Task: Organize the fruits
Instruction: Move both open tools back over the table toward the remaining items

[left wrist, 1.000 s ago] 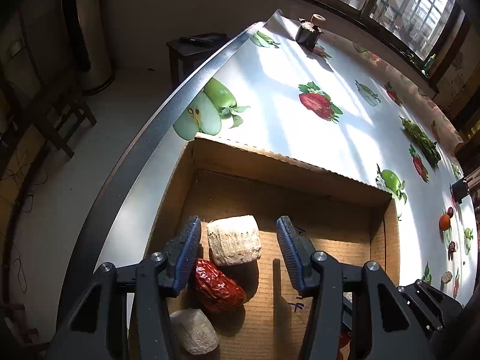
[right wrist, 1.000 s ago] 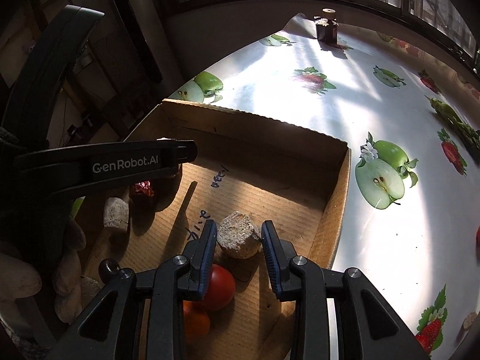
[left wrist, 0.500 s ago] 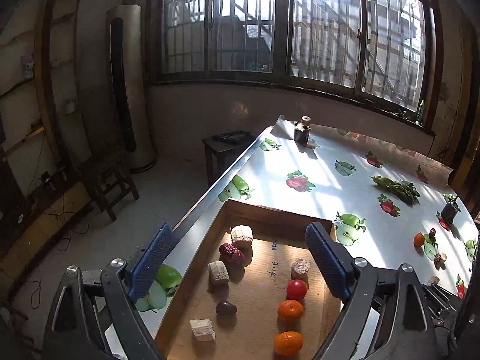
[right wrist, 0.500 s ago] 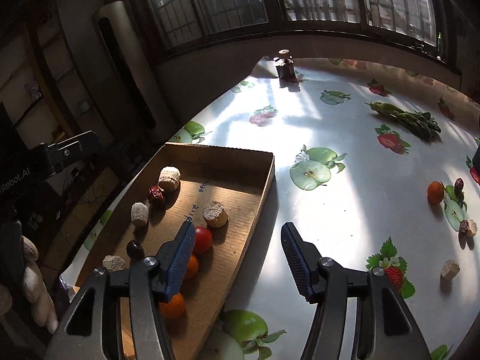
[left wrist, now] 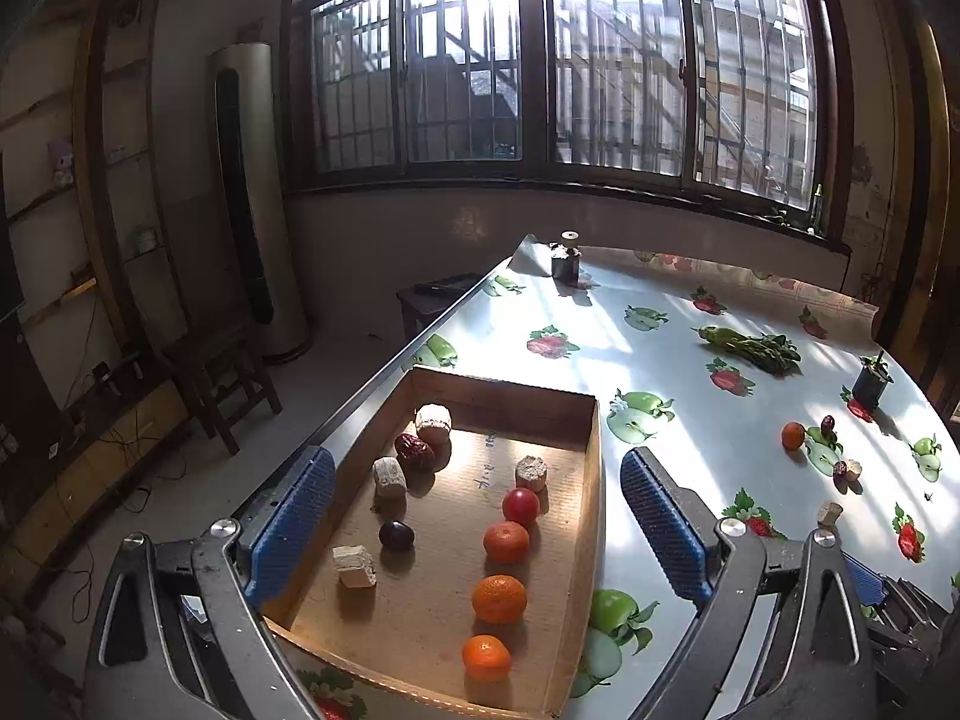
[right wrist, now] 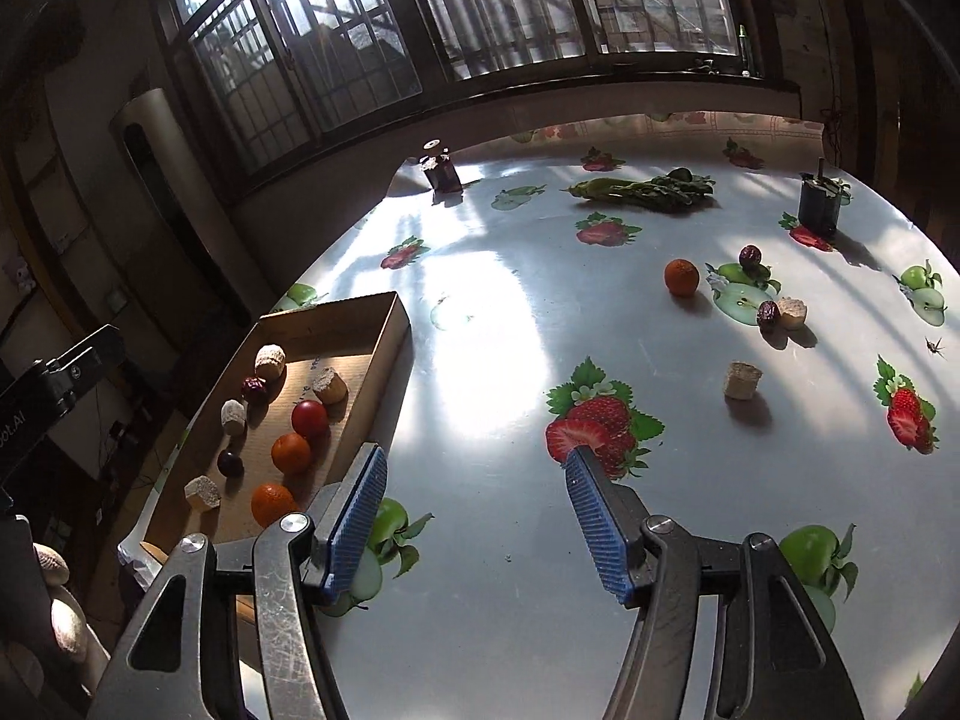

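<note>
A shallow cardboard box (left wrist: pixel 591 480) (right wrist: pixel 393 324) sits at the table's left edge. It holds oranges (left wrist: pixel 498 599), a red tomato (left wrist: pixel 520 505), a red date (left wrist: pixel 414 452), a dark plum (left wrist: pixel 396 535) and several pale beige chunks (left wrist: pixel 531 472). Loose on the table to the right lie an orange (right wrist: pixel 681 276), two dates (right wrist: pixel 767 315) and beige chunks (right wrist: pixel 742 380). My left gripper (left wrist: pixel 474 528) is open and empty, raised above the box. My right gripper (right wrist: pixel 474 516) is open and empty above the bare table, right of the box.
A bunch of green vegetables (right wrist: pixel 648 187) lies at the back. A dark jar (right wrist: pixel 441 171) stands at the far corner and a dark pot (right wrist: pixel 819 207) at the right. The table's left edge (left wrist: pixel 384 372) drops to the floor, with a chair beyond.
Both grippers have opened wide, lifted up and back from the box. The right one let go of a beige chunk in the box and swung right over the table.
</note>
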The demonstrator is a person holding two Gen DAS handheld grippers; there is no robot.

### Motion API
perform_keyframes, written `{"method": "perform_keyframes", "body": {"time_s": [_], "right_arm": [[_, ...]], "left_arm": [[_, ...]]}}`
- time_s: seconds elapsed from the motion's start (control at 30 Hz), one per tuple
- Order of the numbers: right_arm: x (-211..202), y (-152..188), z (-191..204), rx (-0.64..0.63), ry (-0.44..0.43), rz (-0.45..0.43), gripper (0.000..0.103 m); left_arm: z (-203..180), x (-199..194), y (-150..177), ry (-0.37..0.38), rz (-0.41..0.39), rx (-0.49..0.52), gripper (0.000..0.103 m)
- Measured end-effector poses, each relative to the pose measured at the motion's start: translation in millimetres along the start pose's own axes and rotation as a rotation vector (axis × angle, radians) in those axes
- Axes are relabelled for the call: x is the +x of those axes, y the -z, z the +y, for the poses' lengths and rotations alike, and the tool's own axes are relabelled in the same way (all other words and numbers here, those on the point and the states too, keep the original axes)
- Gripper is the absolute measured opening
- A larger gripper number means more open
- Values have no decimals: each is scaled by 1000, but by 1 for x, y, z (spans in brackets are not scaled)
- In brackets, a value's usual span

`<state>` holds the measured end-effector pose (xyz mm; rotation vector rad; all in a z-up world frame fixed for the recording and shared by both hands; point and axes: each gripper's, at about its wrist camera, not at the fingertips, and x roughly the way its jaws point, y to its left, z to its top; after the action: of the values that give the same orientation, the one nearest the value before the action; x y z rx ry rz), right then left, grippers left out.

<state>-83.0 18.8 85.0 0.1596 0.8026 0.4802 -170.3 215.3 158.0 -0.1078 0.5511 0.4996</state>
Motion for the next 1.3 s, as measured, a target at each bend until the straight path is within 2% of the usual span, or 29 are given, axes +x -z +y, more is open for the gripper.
{"method": "perform_keyframes", "body": {"time_s": [0.07, 1.3], "right_arm": [[-4, 2, -3, 8, -6, -5, 71], [-8, 5, -57, 114, -18, -2, 74]], "left_arm": [[-7, -3, 3, 2, 6, 17, 96], [-67, 15, 18, 49, 95, 150, 96]]}}
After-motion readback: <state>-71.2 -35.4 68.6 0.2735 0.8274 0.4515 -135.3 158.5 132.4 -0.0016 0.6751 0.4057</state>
